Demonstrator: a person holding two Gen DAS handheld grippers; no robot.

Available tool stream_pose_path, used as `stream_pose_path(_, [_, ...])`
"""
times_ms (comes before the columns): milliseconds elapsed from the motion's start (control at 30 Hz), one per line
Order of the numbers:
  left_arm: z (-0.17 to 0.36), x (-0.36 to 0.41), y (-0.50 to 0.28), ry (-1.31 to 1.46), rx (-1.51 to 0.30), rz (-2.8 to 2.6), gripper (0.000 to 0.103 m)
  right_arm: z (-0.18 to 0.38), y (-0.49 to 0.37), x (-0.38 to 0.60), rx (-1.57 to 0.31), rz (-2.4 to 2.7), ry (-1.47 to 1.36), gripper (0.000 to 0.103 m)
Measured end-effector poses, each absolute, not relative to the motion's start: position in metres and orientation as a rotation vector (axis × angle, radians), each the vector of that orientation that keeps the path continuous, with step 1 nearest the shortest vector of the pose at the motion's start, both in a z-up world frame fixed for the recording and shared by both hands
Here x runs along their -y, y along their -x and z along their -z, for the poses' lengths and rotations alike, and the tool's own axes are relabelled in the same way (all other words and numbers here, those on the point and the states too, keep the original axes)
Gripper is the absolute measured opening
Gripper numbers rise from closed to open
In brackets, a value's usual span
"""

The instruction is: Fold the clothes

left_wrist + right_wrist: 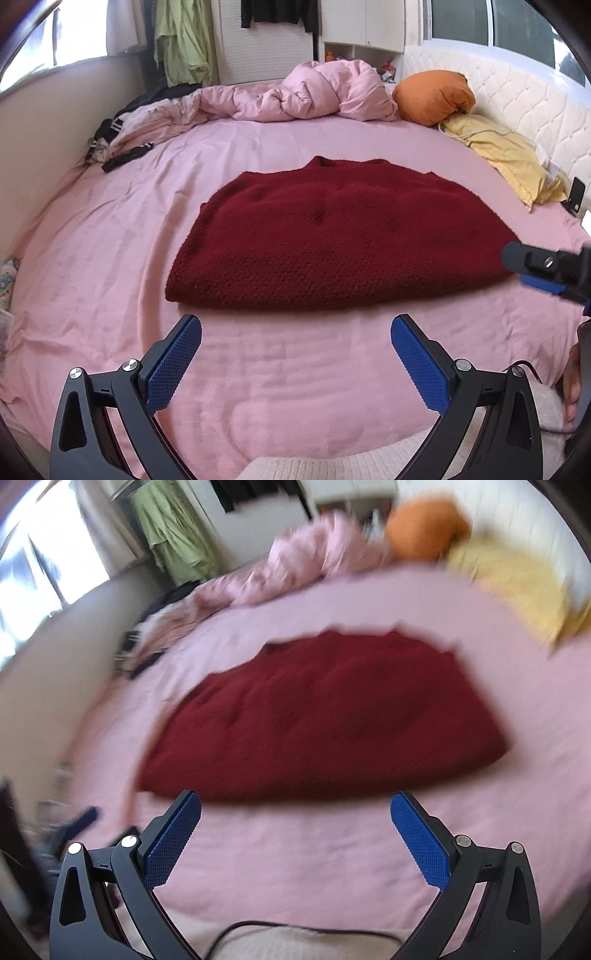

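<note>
A dark red knitted sweater (332, 236) lies folded flat on the pink bed sheet (280, 376). It also shows in the blurred right wrist view (325, 720). My left gripper (295, 332) is open and empty, just short of the sweater's near edge, above the sheet. My right gripper (295, 812) is open and empty, also just short of the near edge. The right gripper also shows in the left wrist view (543, 269) at the sweater's right end.
A bunched pink duvet (314, 92), an orange pillow (432, 96) and a yellow pillow (506, 155) lie at the far side. Dark and white clothes (118, 144) lie at the far left. A black phone (576, 195) lies by the white headboard (517, 96).
</note>
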State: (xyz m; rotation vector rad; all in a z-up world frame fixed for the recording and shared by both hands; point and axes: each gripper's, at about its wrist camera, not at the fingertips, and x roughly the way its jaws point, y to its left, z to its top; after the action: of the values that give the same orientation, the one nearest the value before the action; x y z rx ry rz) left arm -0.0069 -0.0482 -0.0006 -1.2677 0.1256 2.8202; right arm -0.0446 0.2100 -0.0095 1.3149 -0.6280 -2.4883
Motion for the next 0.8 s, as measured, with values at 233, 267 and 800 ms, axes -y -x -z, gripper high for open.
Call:
stream_pose_path(233, [0.002, 0.045, 0.01, 1.297, -0.154, -2.831, 0.103, 0.087, 0.051, -0.309, 1.397, 2.044, -1.33, 0.103])
stream_pose_path(267, [0.003, 0.045, 0.01, 1.3, -0.154, -2.832, 0.103, 0.096, 0.048, -0.322, 1.471, 2.021, -1.306, 0.103])
stream_pose_path(800, [0.007, 0.05, 0.017, 1.337, -0.081, -2.811, 0.103, 0.149, 0.062, -0.379, 1.889, 1.919, -1.12, 0.103])
